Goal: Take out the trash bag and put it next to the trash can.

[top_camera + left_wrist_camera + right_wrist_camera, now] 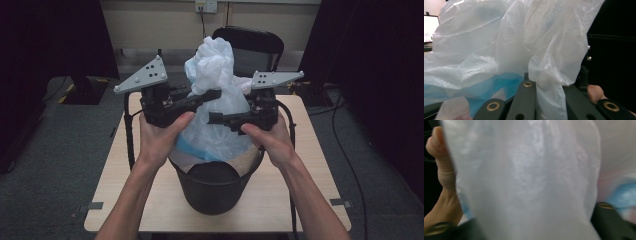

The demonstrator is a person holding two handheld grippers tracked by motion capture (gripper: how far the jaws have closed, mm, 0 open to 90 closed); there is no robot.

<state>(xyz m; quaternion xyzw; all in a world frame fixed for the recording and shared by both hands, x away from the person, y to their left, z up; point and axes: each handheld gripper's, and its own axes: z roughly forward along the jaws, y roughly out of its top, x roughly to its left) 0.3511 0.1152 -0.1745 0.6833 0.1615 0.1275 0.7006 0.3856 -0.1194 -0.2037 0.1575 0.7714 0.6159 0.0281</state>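
Indoors, wooden table (310, 165), grey carpet (60, 165).

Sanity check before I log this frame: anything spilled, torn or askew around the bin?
Nothing spilled or torn that I can see. The white plastic bag stands bunched high above the black bin, pinched at its neck by the left tongs. The bin sits upright near the table's front edge.

Right gripper view blurred: we cannot tell whether the jaws press the white plastic bag (529, 185). The bag hides most of the black bin's (217, 192) inside.
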